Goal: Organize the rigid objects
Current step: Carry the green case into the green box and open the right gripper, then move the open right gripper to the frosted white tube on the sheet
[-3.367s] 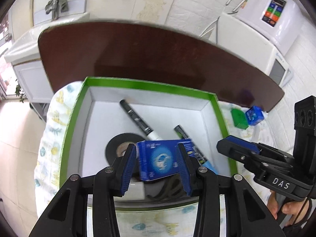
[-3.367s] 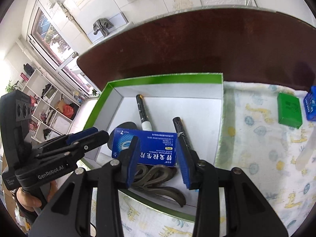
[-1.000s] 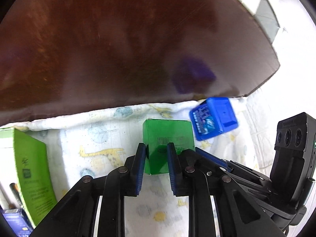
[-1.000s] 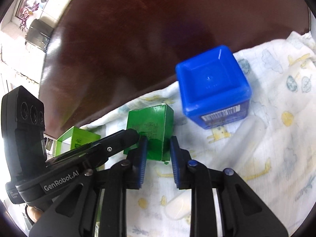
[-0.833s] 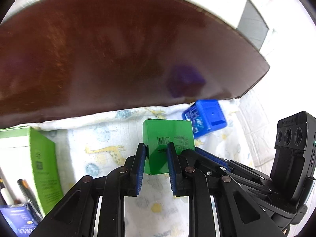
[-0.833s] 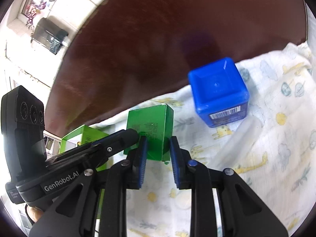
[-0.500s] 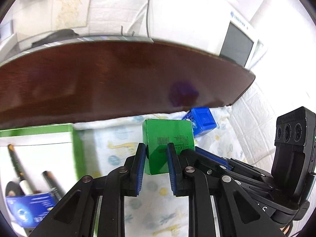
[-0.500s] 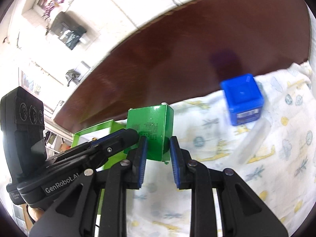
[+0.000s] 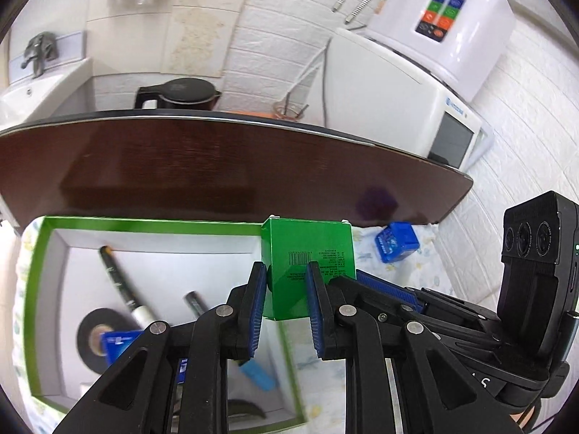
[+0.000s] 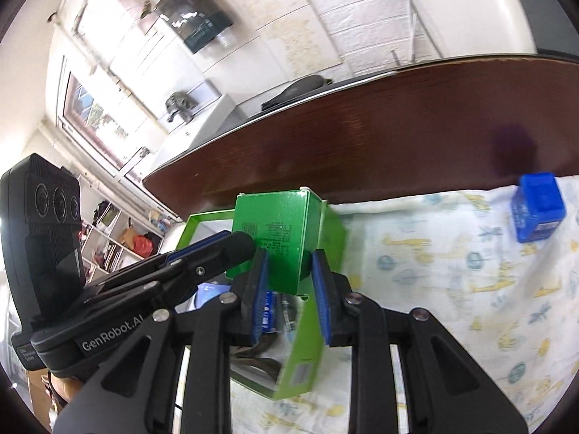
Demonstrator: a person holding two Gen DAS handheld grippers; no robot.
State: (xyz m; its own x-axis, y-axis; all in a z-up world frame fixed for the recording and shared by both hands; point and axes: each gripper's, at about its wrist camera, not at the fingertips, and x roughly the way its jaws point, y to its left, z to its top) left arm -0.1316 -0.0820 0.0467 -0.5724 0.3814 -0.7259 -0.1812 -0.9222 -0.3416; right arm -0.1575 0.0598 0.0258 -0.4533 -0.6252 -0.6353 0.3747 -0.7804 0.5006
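Both claws, left (image 9: 284, 307) and right (image 10: 289, 282), are pinching one green box (image 9: 307, 260) above the tray's (image 9: 36, 264) near-right corner; its space is lying leftward

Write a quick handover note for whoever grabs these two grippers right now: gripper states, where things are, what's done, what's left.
Left gripper and right gripper: both shut on the small green box, held in the air at the green tray's right wall.
Already in the tray: two markers, black tape roll, blue medicine box.
Left: set the green box in the tray, then fetch the blue cube box from the patterned cloth.
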